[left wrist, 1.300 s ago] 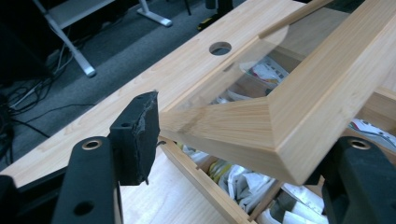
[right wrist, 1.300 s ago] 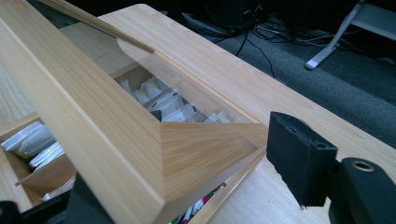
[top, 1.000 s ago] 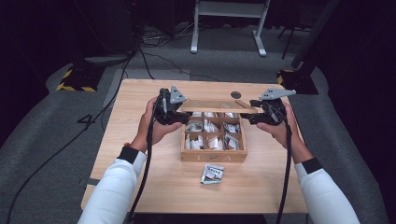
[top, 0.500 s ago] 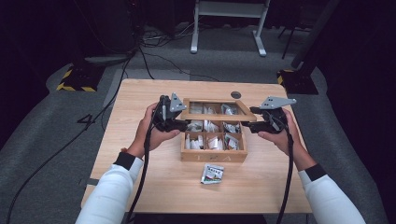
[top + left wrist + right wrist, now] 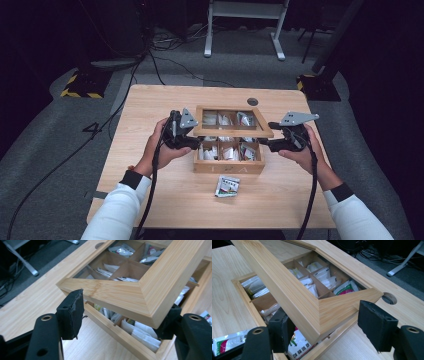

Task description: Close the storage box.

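Observation:
A wooden box (image 5: 228,167) with several compartments of sachets sits mid-table. Its window-framed lid (image 5: 232,132) hangs tilted over the box, front edge raised. My left gripper (image 5: 192,136) holds the lid's left front corner, and my right gripper (image 5: 265,143) holds the right front corner. In the left gripper view the lid (image 5: 150,282) lies between the jaws of my left gripper (image 5: 121,315), both pads touching it. In the right gripper view the lid corner (image 5: 294,297) sits between the pads of my right gripper (image 5: 328,328). Both pairs of jaws have just been opening slightly with the lid still between them.
A loose sachet (image 5: 227,186) lies on the table in front of the box. A round cable hole (image 5: 253,101) is near the table's far edge. Bare tabletop (image 5: 150,110) lies left and right of the box. Cables and stand legs are on the floor beyond.
The lid has come down from well above the box to just over it. Both hands sank and drew slightly towards me with it.

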{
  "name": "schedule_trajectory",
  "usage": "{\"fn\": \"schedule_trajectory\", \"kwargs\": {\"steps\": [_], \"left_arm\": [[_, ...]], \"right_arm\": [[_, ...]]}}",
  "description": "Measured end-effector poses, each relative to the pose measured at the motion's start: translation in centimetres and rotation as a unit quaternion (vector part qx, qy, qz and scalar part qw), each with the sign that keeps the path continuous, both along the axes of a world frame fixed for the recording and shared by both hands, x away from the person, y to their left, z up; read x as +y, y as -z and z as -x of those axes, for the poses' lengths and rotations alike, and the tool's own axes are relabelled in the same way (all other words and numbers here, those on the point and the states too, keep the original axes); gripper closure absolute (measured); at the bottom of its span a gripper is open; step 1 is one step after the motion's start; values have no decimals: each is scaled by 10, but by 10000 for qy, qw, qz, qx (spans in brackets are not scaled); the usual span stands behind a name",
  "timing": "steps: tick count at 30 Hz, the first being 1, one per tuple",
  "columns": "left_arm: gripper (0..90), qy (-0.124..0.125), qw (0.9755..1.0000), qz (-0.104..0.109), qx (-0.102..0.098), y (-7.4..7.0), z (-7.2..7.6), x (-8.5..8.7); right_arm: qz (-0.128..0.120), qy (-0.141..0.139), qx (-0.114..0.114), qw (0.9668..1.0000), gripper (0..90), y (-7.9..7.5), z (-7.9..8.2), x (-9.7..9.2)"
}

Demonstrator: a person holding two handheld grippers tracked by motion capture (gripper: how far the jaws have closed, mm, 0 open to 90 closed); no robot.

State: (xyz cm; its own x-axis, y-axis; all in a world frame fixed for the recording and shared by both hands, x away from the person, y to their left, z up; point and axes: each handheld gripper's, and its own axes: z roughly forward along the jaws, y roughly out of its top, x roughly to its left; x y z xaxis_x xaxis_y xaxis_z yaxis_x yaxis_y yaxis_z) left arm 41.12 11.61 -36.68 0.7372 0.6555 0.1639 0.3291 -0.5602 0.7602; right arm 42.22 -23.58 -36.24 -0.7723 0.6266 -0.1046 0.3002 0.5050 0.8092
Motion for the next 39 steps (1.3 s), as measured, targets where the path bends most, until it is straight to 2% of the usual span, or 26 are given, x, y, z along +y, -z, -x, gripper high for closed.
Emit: {"fn": "schedule_trajectory", "kwargs": {"steps": [4, 8, 22, 27, 30, 39], "left_arm": [[332, 51, 10000, -17, 43, 3, 2, -1], [301, 183, 9997, 109, 93, 7, 6, 0], [284, 208, 9993, 229, 228, 23, 13, 5], [282, 217, 9992, 206, 270, 29, 16, 6], [282, 255, 9986, 323, 333, 32, 18, 6], [276, 320, 9983, 208, 441, 42, 21, 6]], "right_arm": [[32, -26, 46, 10000, 303, 3, 2, 0], [7, -114, 104, 9999, 289, 8, 5, -2], [4, -186, 235, 9996, 281, 22, 12, -5], [128, -209, 247, 9994, 287, 26, 16, -5], [165, -212, 271, 9993, 281, 28, 17, -5], [203, -259, 442, 9985, 270, 36, 20, -5]]}}
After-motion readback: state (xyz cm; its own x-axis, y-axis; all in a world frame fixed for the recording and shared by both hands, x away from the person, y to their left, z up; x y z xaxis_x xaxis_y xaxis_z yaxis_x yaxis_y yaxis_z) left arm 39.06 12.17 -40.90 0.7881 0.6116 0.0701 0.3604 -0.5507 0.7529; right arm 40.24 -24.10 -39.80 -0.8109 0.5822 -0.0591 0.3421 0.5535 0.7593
